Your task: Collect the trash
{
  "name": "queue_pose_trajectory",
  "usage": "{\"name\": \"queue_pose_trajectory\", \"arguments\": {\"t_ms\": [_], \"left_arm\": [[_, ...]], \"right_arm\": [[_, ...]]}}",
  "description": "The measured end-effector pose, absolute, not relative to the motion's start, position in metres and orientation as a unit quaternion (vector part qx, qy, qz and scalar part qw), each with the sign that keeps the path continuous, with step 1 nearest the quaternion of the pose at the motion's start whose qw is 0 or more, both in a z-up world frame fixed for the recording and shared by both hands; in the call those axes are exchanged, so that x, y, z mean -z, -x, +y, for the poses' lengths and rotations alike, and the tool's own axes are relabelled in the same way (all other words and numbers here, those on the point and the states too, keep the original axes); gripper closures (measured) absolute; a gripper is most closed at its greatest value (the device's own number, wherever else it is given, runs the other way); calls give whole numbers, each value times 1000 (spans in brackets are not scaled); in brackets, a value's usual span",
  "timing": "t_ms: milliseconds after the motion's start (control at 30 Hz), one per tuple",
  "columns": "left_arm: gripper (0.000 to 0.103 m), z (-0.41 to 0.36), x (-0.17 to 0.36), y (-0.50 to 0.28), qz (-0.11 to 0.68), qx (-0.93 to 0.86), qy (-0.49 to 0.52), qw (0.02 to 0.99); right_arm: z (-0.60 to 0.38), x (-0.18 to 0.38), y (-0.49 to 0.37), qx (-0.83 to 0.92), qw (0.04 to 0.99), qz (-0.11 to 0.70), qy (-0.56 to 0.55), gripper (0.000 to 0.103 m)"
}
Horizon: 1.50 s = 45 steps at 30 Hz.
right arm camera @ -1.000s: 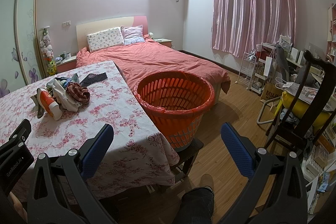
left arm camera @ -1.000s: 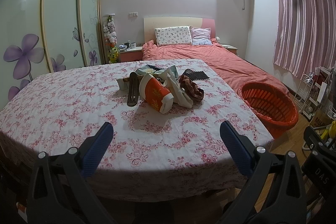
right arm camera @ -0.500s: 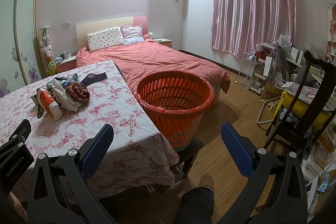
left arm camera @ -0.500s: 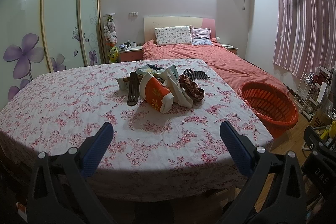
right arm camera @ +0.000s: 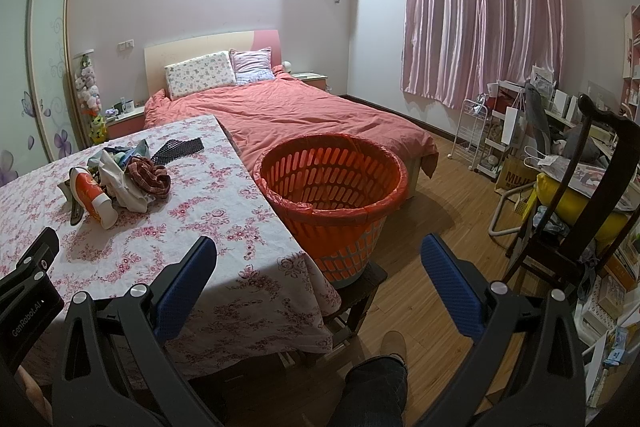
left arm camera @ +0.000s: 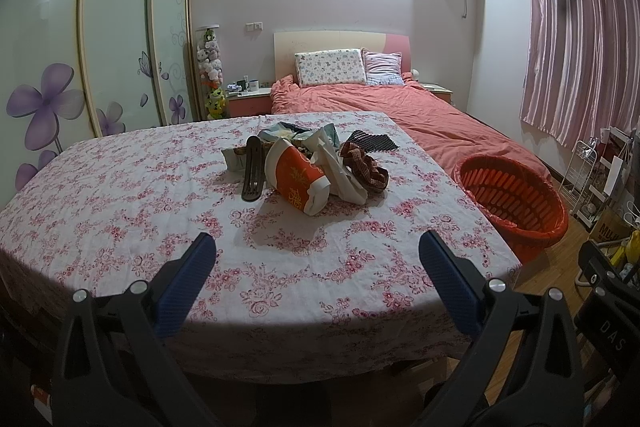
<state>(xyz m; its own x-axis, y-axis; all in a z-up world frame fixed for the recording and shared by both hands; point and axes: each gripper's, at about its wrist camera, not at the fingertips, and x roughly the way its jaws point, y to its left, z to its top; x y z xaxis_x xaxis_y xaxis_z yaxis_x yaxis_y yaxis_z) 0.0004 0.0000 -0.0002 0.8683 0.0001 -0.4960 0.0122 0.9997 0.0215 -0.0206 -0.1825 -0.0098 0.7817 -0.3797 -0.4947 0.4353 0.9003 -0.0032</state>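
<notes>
A pile of trash lies mid-table: a red and white paper cup point(left arm camera: 298, 179) on its side, a dark flat strip point(left arm camera: 253, 174), white crumpled wrappers point(left arm camera: 340, 171), a brown checked rag point(left arm camera: 364, 167) and a black mesh piece point(left arm camera: 372, 141). The cup also shows in the right wrist view point(right arm camera: 93, 197). An orange basket point(right arm camera: 332, 195) lined with a red bag stands on a stool at the table's right edge; it also shows in the left wrist view point(left arm camera: 514, 197). My left gripper point(left arm camera: 318, 267) is open and empty over the table's near edge. My right gripper point(right arm camera: 320, 267) is open and empty, near the basket.
The table has a floral cloth point(left arm camera: 120, 195). A bed with a red cover point(right arm camera: 300, 115) stands behind it. A dark wooden chair point(right arm camera: 592, 195) and cluttered shelves point(right arm camera: 504, 139) are at the right. The person's foot point(right arm camera: 394, 347) is on the wooden floor.
</notes>
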Motion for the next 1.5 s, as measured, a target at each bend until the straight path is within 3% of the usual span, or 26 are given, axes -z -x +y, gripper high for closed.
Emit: {"name": "queue_pose_trajectory", "arguments": {"t_ms": [1033, 1500], "left_arm": [[4, 4, 6, -7, 267, -1, -9, 964], [4, 39, 25, -85, 319, -7, 37, 947]], "right_arm": [[-186, 10, 16, 213, 941, 259, -56, 2], [-185, 26, -21, 188, 942, 272, -62, 2]]}}
